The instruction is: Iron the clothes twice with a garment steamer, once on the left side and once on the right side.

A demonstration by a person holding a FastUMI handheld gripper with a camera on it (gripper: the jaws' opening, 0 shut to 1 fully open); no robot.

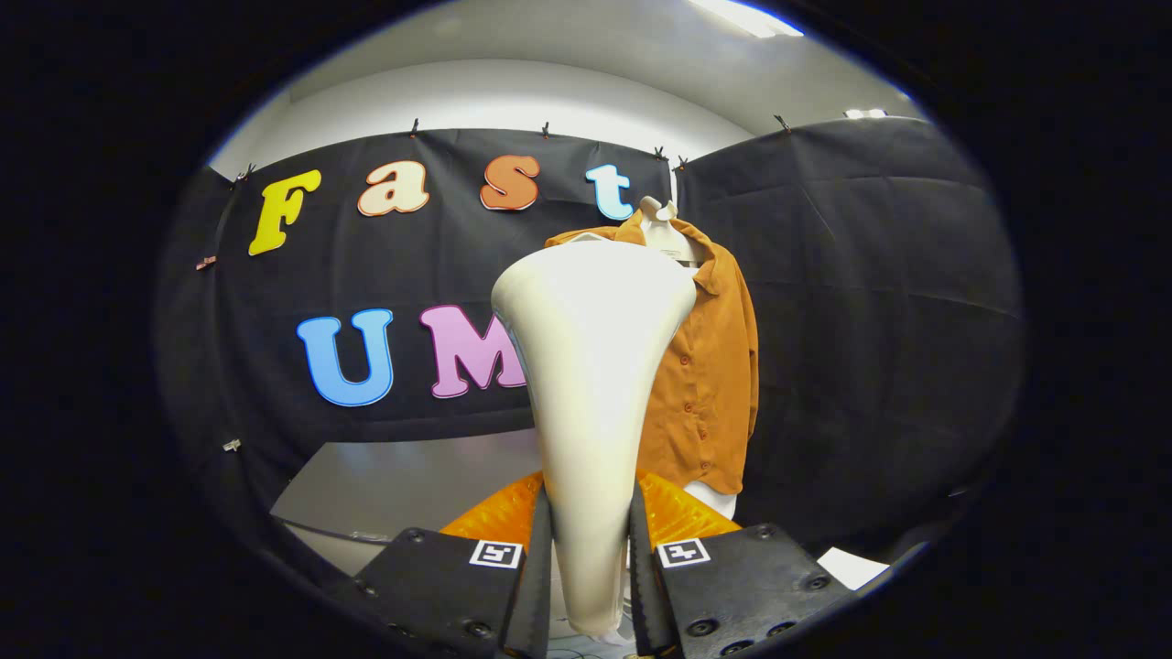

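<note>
Tool (591,567) has its fingers pinched on the garment steamer's (593,366) narrow neck, a smart spot since that smooth plastic probably slips. The orange shirt (710,366) hangs just beyond, soft and floppy-looking.

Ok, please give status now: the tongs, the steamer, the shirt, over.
Tongs shut on garment steamer, head raised. Orange shirt hangs beyond the fingers, against the booth wall. Steamer head overlaps the shirt's collar side; contact cannot be told. Nothing in the way.
</note>
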